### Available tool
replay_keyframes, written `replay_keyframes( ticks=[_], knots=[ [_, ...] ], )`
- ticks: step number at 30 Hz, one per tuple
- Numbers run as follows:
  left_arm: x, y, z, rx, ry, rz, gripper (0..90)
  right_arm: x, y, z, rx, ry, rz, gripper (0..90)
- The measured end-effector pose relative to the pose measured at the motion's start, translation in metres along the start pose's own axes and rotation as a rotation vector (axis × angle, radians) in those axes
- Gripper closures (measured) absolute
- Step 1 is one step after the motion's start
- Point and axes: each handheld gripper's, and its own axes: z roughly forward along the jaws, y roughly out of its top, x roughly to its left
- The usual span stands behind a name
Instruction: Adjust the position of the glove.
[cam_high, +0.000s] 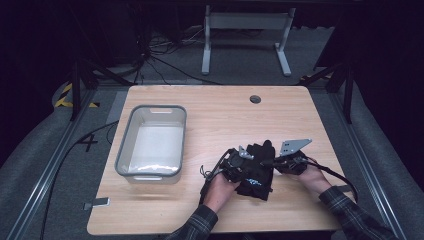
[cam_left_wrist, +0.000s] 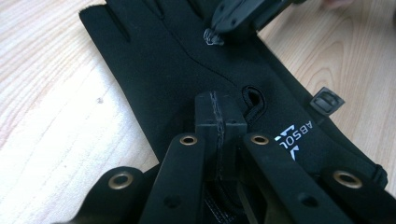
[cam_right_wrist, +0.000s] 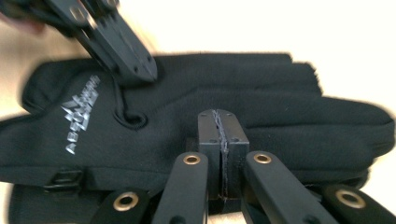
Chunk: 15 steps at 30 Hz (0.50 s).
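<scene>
**Soft cloth on pale wood**

The glove (cam_left_wrist: 187, 60) is matt black cloth, smooth and slightly fuzzy at the edges, with a shiny silver printed logo (cam_right_wrist: 81, 112). The table (cam_high: 220, 115) is light wood with visible grain, satin rather than glossy. The tub (cam_high: 152, 142) looks like smooth grey plastic. Both grippers' jaws are matt black plastic with brass-coloured metal rivets (cam_right_wrist: 192, 159).

A grey plastic bin (cam_high: 151, 143) stands on the wooden counter (cam_high: 225, 112), near its left edge; a round grommet (cam_high: 255, 99) sits at the far edge.
</scene>
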Motion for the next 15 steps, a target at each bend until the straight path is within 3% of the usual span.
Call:
replay_keyframes(
  ticks=[2,15],
  knots=[
    [0.000,0.000,0.003,0.009,0.004,0.004,89.6,0.001,-0.004,0.005,0.028,0.005,-0.004,90.0],
    [0.010,0.009,0.010,0.034,0.010,0.011,89.6,0.011,-0.012,-0.004,0.042,0.047,0.001,90.0]
  ],
)
